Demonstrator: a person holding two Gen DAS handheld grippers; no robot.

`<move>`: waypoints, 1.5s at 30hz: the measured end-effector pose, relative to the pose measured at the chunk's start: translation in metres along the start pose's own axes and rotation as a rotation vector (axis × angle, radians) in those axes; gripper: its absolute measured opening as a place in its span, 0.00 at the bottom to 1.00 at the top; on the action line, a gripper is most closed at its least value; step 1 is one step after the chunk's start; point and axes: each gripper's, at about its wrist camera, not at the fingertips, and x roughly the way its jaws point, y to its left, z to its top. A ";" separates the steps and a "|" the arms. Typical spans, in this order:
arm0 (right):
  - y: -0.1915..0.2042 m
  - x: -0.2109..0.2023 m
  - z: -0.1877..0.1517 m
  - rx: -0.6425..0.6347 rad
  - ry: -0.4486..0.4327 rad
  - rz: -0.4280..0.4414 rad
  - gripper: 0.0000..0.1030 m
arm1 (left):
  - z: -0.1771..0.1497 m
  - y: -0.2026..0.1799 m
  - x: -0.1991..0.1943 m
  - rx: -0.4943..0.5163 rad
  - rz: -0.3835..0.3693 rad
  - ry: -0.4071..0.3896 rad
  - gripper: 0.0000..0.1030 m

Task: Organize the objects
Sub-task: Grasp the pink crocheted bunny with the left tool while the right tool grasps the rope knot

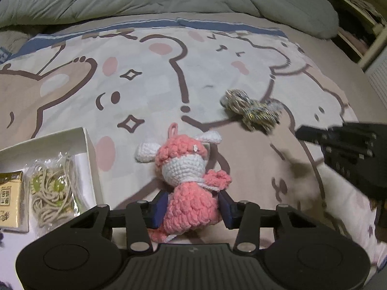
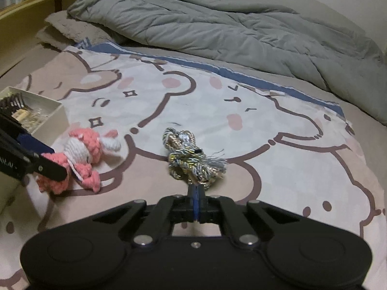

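Note:
A pink and white crochet doll (image 1: 186, 183) lies on the bed sheet. My left gripper (image 1: 192, 207) is closed around its body, blue pads pressed on both sides. The doll also shows in the right wrist view (image 2: 79, 154) with the left gripper (image 2: 36, 162) on it. A bundle of gold and silver braided cord (image 1: 251, 111) lies to the right on the sheet. In the right wrist view the cord bundle (image 2: 193, 162) lies just ahead of my right gripper (image 2: 196, 193), whose jaws are shut with the tips at the bundle's near edge.
A white open box (image 1: 90, 159) at the left holds a bagged coil of beige cord (image 1: 52, 188) and a yellow packet (image 1: 11, 198). A rumpled grey duvet (image 2: 217, 26) covers the far side of the bed. A wooden bed frame (image 2: 31, 2) runs along the left.

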 end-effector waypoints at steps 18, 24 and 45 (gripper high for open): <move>0.004 0.029 0.013 -0.287 -0.058 0.042 0.60 | -0.011 -0.010 0.031 0.050 0.037 0.080 0.56; 0.013 0.055 0.026 -0.407 -0.013 0.070 0.70 | -0.009 0.000 0.042 -0.028 0.008 0.098 0.56; 0.010 0.058 0.029 -0.161 0.116 0.056 0.43 | -0.003 0.008 0.012 -0.099 -0.039 -0.010 0.39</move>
